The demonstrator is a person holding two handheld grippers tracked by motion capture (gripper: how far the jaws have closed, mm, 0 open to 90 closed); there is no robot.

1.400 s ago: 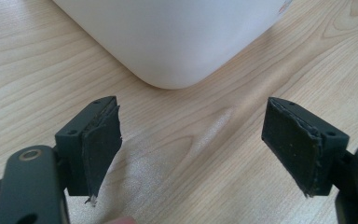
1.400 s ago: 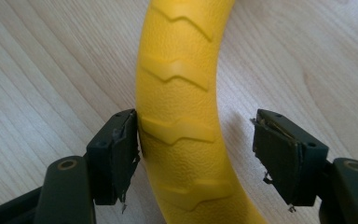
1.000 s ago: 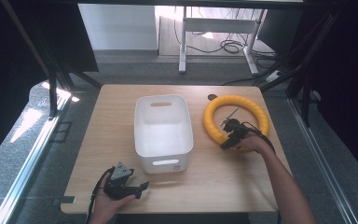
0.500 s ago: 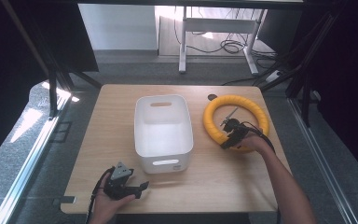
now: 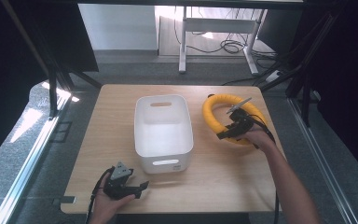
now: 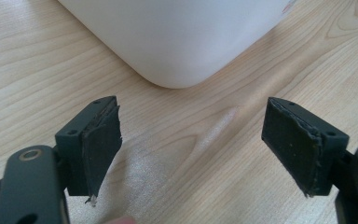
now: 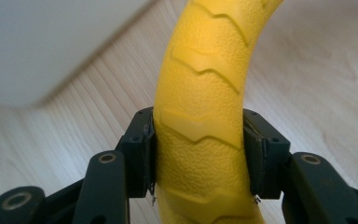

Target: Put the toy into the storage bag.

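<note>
Your right tongs clamped on yellow ring, at 3 o'clock of bin, jaws just closed. Grip done; carry into bin likely left. Left tongs wide open, empty, on desk at bin's 7 o'clock.

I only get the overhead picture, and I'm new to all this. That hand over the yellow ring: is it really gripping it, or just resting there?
Observer: Gripping. In the right gripper view, the right gripper has both pads pressed on the sides of the yellow ring.
Operator: What is the ring's surface like?
Observer: Pebbled, with raised chevron ridges across it.
Operator: And the other gripper, near the white bin?
Observer: The left gripper stands wide open with nothing between its jaws, and it faces a rounded corner of the white bin.
</note>
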